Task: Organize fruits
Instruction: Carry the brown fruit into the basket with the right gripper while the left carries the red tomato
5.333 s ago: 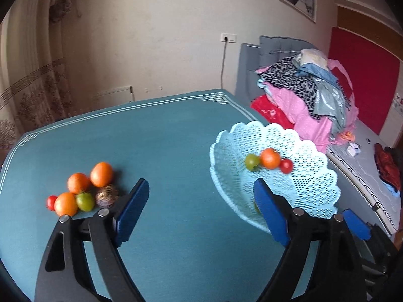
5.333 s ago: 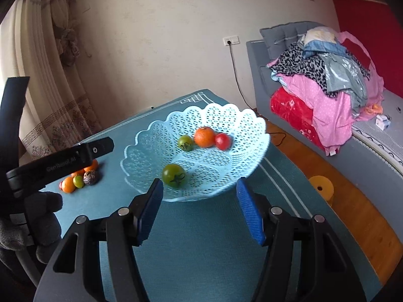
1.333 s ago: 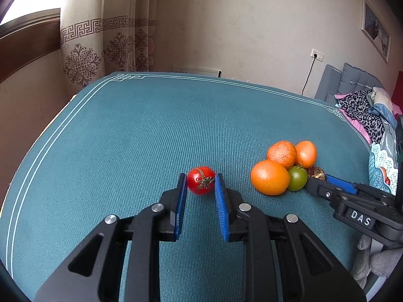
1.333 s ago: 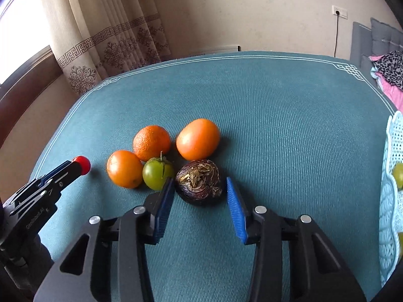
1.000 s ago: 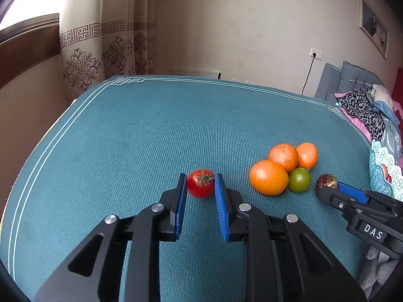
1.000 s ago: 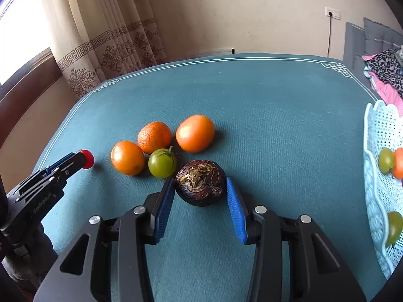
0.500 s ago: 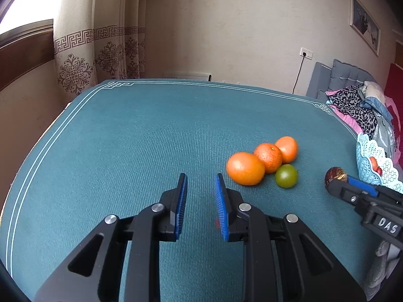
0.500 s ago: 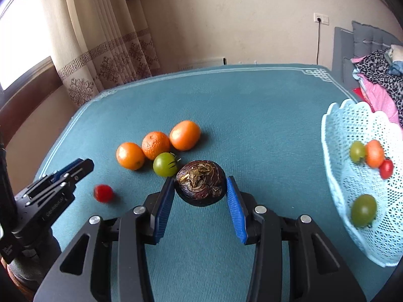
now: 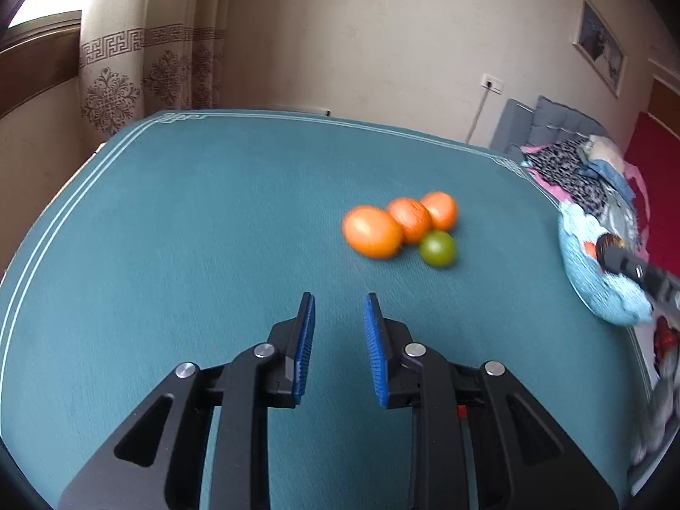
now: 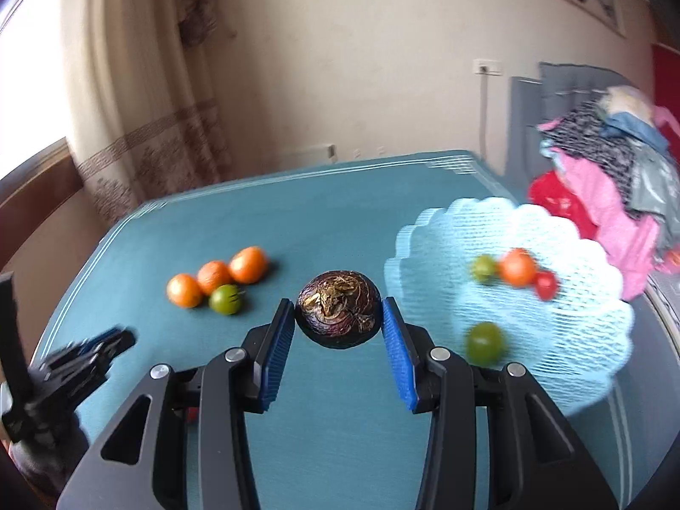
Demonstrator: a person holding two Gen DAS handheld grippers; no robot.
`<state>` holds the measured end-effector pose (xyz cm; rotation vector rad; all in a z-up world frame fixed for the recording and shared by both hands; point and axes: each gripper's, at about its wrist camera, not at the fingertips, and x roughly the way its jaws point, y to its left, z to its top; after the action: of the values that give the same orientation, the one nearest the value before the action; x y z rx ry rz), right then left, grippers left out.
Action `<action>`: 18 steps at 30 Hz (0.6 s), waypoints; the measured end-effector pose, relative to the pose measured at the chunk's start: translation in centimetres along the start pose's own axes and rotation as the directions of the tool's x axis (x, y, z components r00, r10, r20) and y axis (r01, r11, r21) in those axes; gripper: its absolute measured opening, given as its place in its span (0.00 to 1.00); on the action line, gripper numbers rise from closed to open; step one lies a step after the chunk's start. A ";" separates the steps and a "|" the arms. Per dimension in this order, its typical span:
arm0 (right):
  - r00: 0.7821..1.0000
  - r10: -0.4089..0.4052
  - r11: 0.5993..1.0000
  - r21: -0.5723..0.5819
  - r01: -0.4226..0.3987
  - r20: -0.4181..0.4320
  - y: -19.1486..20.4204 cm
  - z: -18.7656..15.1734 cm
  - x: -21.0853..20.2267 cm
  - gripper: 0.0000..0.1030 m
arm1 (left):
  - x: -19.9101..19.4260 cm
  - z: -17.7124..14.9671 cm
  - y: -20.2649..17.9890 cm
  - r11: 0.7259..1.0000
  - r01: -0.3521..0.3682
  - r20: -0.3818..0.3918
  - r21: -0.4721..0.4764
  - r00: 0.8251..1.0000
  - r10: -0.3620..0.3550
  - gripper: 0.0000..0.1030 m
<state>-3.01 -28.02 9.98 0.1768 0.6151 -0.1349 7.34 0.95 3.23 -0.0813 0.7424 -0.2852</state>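
Fruit count: right gripper (image 10: 338, 322) is pinching one dark purple fruit (image 10: 338, 312) between its jaws, holding it off the counter (image 9: 212, 212).
Left gripper (image 9: 338, 310) jaws are opening, nothing between them, only bare teal cloth showing in the gap. Four fruits are sitting clustered on the counter: three oranges (image 9: 373, 231) touching in a row, one green tomato (image 9: 437, 247) against them. Light-blue lattice basket (image 10: 573, 340) is sitting to the right of the held fruit, carrying four: two green tomatoes (image 10: 484, 343), one orange fruit (image 10: 517, 267), one small red tomato (image 10: 545, 284). Right-wrist view is blurring.
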 end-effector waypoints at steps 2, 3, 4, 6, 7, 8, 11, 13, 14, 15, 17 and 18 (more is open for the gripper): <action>0.999 -0.051 0.998 0.041 0.050 0.010 -2.1 -0.1 -0.4 0.42 | -0.8 -0.9 -0.7 0.999 0.030 -0.007 0.022 1.000 -0.030 0.38; 0.997 -0.072 0.996 0.050 0.072 0.012 -2.8 -0.1 -0.5 0.42 | -1.2 -1.3 -1.1 0.999 0.039 -0.007 0.033 0.999 -0.039 0.46; 0.997 -0.080 0.995 0.060 0.079 0.015 -3.6 -0.2 -0.6 0.48 | -1.8 -1.8 -1.7 0.997 0.054 -0.005 0.047 0.999 -0.054 0.49; 0.994 -0.104 0.992 0.078 0.102 0.031 -4.6 -0.2 -1.1 0.49 | -2.8 -2.3 -2.5 0.995 0.081 -0.004 0.063 0.997 -0.081 0.56; 0.991 -0.130 0.989 0.069 0.127 0.039 -4.8 -0.2 -1.2 0.49 | -3.4 -2.7 -3.0 0.992 0.100 -0.004 0.075 0.995 -0.100 0.57; 0.989 -0.139 0.989 0.066 0.135 0.045 -5.0 -0.2 -1.3 0.49 | -3.7 -3.0 -3.3 0.990 0.114 -0.006 0.084 0.993 -0.114 0.58; 0.989 -0.144 0.987 0.082 0.141 0.039 -5.7 -0.5 -1.2 0.50 | -4.7 -4.2 -4.8 0.981 0.154 -0.030 0.121 0.988 -0.152 0.60; 0.986 -0.160 0.983 0.095 0.155 0.042 -6.2 -0.6 -1.2 0.50 | -4.8 -4.9 -5.8 0.975 0.169 -0.048 0.145 0.985 -0.164 0.60; 0.987 -0.155 0.982 0.113 0.150 0.042 -6.5 -0.7 -1.3 0.50 | -4.8 -5.3 -6.2 0.972 0.174 -0.057 0.158 0.984 -0.167 0.60; 0.987 -0.153 0.982 0.121 0.147 0.046 -6.7 -0.9 -1.5 0.50 | -4.7 -5.7 -6.8 0.968 0.180 -0.069 0.175 0.983 -0.171 0.60; 0.987 -0.150 0.983 0.120 0.143 0.058 -6.8 -1.2 -2.0 0.50 | -4.6 -6.1 -7.6 0.961 0.190 -0.086 0.200 0.981 -0.176 0.60; 0.986 -0.151 0.983 0.119 0.142 0.064 -6.7 -1.3 -2.2 0.50 | -4.5 -6.3 -7.9 0.959 0.192 -0.090 0.207 0.980 -0.177 0.60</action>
<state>-6.74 -34.17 9.41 0.2363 0.5476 -0.3184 -1.88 -5.19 2.95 0.0657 0.7716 -0.5476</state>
